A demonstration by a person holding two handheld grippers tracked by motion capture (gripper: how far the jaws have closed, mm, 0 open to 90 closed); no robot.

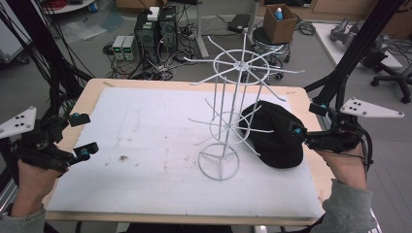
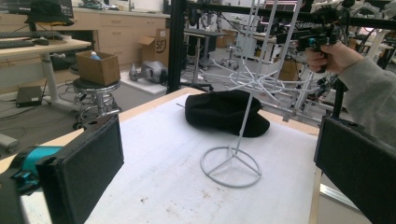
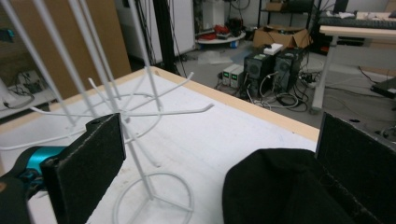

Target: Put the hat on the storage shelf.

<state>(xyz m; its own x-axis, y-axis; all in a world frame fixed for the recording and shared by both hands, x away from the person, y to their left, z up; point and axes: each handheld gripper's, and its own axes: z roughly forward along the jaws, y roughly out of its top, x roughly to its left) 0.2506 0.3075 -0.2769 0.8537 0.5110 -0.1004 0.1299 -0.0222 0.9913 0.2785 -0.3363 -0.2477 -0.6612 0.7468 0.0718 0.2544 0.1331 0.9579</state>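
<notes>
Black cap (image 1: pixel 274 133) lies beside white wire rack (image 1: pixel 233 97).

Grey floor behind the table holds computer towers (image 1: pixel 155 29), tangled cables, and a stool (image 1: pixel 269 41) bearing a cardboard box (image 1: pixel 279 22).

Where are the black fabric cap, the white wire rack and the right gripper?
black fabric cap (image 1: pixel 277 138): high view, crown of the cap.
white wire rack (image 1: pixel 219 161): high view, its round base ring.
right gripper (image 1: pixel 297 131): high view, between its fingers.
</notes>
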